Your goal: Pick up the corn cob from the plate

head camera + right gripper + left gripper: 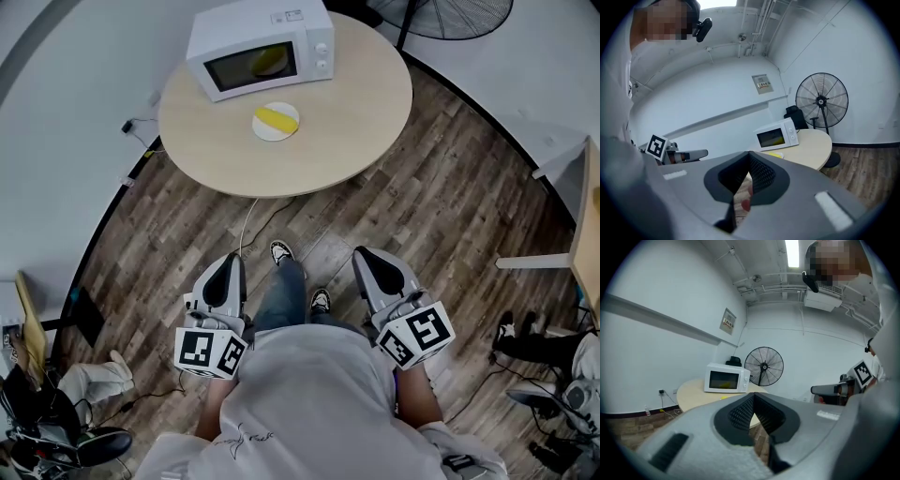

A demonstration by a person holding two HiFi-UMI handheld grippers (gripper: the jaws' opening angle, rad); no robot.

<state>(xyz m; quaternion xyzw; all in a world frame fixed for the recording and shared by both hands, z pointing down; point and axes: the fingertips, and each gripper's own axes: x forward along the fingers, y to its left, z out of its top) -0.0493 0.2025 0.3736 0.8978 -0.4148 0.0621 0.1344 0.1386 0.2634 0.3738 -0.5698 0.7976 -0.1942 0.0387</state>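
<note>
Low at the person's waist, the grey 2-jaw left gripper [232, 265] and its grey right gripper [367, 261] both have jaws pressed together, holding nothing. Well ahead, the yellow corn cob [274, 118] lies on a small round white plate [272, 134] on the round beige table [356, 103], before the white microwave [262, 49]. Best to close the distance first, part 1 gripper's jaws early, then straddle the cob's narrow width.

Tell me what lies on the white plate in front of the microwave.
A yellow corn cob lies across the plate, with nothing else visible on it. The part of the plate beneath the cob is covered.
</note>
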